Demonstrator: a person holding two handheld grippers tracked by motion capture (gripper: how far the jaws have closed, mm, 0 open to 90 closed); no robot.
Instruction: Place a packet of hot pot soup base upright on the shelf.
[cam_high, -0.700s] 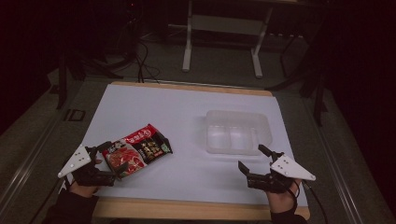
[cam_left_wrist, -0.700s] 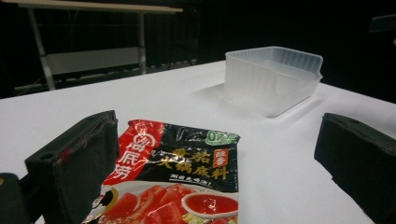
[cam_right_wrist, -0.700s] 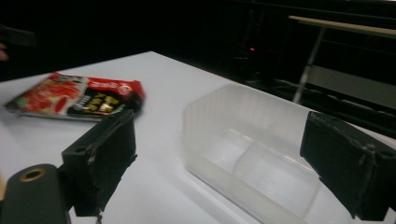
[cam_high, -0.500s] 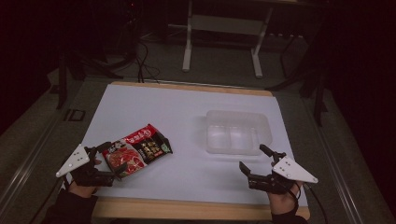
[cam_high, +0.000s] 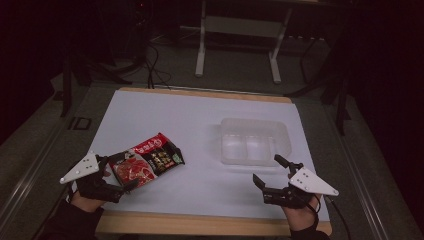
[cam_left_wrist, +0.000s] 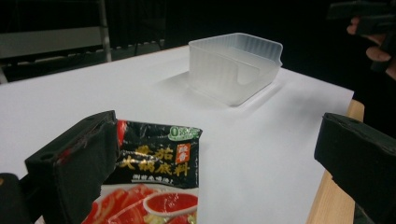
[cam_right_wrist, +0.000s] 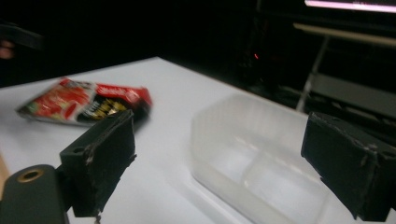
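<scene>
In the high view the red sauce packet (cam_high: 147, 163) lies in the lower left of the frame on the white counter (cam_high: 200, 125), its near end overlapped by the left gripper (cam_high: 120, 177). That gripper's fingers stand wide apart, with the packet's lower corner between them. In the left gripper view the packet (cam_left_wrist: 159, 177) sits against the left finger (cam_left_wrist: 79, 163) at the bottom of the frame, and whether the two touch is hard to tell. The right finger stands well off at the far right edge with bare counter between it and the packet. The packet's bottom part is cut off by the frame edge, and the finger covers its left side.

The clear plastic container (cam_high: 255, 141) sits right of centre in the high view, open side up, with a divider faintly visible inside; its walls are translucent and hard to trace against the white surface. The right gripper (cam_high: 270, 172) is in the lower right, just below the container, its fingers spread and holding nothing. In the right gripper view the container (cam_right_wrist: 261, 154) lies between the two spread fingers (cam_right_wrist: 100, 158), blurred, its near end cut off by the bottom edge. The packet (cam_right_wrist: 84, 105) appears at upper left, smeared and hard to read.

The room behind the counter is dark, with only the table legs (cam_high: 202, 45) made out.
</scene>
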